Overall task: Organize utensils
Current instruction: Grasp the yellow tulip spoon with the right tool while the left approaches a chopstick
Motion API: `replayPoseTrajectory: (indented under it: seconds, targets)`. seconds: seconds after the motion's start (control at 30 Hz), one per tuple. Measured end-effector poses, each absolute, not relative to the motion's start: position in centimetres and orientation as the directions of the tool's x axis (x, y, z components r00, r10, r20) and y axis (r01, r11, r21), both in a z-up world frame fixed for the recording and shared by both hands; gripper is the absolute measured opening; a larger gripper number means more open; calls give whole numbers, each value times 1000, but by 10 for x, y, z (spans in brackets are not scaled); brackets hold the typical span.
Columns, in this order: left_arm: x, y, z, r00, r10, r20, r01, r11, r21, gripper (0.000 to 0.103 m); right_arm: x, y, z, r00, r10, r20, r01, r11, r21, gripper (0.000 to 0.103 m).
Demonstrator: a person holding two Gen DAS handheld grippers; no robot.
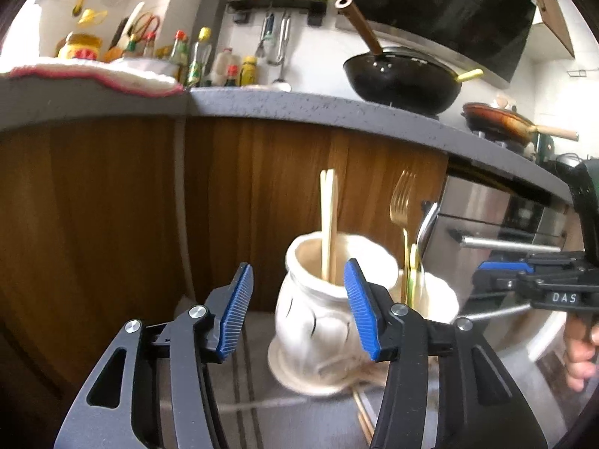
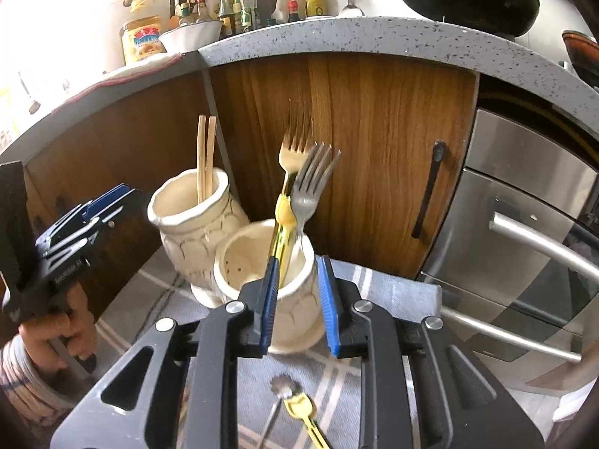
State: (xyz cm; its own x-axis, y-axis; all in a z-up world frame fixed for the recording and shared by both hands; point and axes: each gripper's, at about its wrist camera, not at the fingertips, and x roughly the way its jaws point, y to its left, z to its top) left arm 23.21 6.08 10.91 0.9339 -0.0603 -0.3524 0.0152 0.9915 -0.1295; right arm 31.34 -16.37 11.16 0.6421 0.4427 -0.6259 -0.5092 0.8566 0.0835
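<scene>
Two cream ceramic holders stand on a grey striped cloth. The tall holder (image 1: 329,299) (image 2: 194,217) holds a pair of wooden chopsticks (image 1: 328,224) (image 2: 206,157). The shorter holder (image 2: 269,284) (image 1: 434,292) holds a gold fork (image 2: 290,172) (image 1: 402,202), a silver fork (image 2: 310,187) and a yellow-handled utensil (image 2: 284,213). My left gripper (image 1: 297,310) is open just in front of the tall holder. My right gripper (image 2: 297,307) is open at the shorter holder's near rim, with its left pad (image 2: 270,299) against the utensil handles. A small spoon (image 2: 280,385) and a yellow utensil (image 2: 303,411) lie on the cloth below it.
Wooden cabinet doors (image 1: 112,205) (image 2: 374,142) stand close behind the holders under a grey speckled counter (image 1: 299,103) with bottles, a wok (image 1: 404,75) and a pan. A steel oven (image 2: 524,232) is to the right. Loose chopsticks (image 1: 361,411) lie beside the tall holder.
</scene>
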Motion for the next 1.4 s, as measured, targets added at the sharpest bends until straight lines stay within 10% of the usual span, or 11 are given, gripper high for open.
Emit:
replayPoseTrajectory:
  seconds: [0.57, 1.4]
  targets:
    - [210, 30, 31, 748, -161, -644, 89, 986, -143, 52, 276, -187, 21, 472, 348, -810, -570, 821, 21, 25]
    - [210, -6, -5, 622, -151, -768, 202, 979, -28, 43, 267, -182, -9, 408, 238, -881, -636, 767, -88, 25]
